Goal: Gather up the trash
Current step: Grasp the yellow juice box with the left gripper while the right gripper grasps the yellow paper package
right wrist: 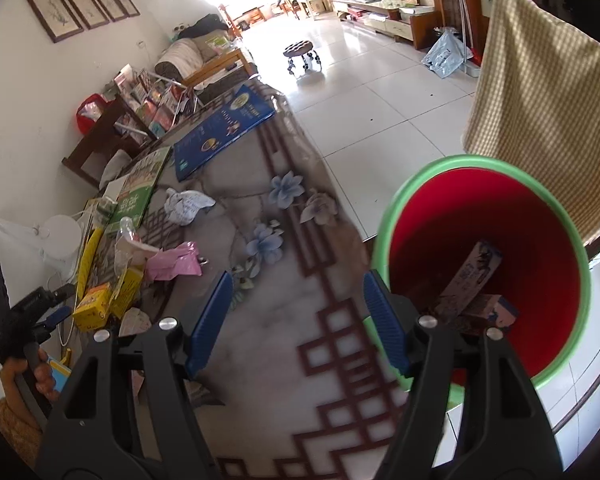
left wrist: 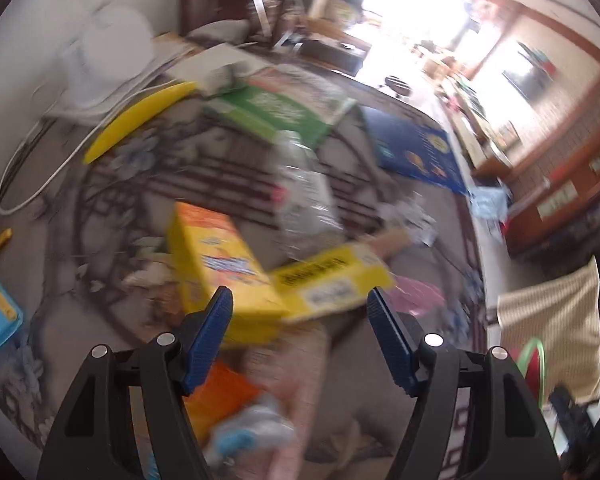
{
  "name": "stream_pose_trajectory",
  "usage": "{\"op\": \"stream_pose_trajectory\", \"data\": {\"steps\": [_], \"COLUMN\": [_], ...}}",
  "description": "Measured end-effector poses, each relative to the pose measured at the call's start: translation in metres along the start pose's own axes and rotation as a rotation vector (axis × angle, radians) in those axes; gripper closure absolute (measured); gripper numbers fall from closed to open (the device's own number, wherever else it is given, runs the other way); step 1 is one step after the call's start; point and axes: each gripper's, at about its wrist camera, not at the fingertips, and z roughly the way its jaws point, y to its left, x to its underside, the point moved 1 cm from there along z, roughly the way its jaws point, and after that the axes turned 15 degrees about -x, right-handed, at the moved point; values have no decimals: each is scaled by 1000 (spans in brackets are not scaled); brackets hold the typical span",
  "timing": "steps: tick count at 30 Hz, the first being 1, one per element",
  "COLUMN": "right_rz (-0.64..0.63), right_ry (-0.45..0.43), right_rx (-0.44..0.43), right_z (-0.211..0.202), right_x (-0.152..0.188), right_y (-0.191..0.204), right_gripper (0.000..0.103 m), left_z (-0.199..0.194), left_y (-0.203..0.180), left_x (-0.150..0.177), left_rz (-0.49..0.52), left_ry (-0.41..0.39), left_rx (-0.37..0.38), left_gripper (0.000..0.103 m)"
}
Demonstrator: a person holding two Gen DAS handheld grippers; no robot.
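My left gripper (left wrist: 300,300) hangs over the patterned tablecloth (right wrist: 284,320), jaws apart and empty, with two yellow cardboard boxes (left wrist: 220,264) lying just beyond its ribbed blue pads. My right gripper (right wrist: 298,286) tilts down, released and empty; crumpled pink wrapper (right wrist: 174,262) lies to its left, and the round red bucket (right wrist: 500,216) with green rim holding flattened cartons sits just right.
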Motion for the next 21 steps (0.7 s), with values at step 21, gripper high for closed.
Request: {"op": "stream_pose_trajectory", "data": {"steps": [21], "right_rz": [-26], "right_ry": [73], "right_rx": [27], "right_z": [66], "right_x": [46], "right_y": [120], "right_gripper": [34], "left_z": [119], "left_y": [40], "left_x": [-51], "left_rz": [-42], "left_ry": [333], "left_rx": [166], "left_gripper": [37]}}
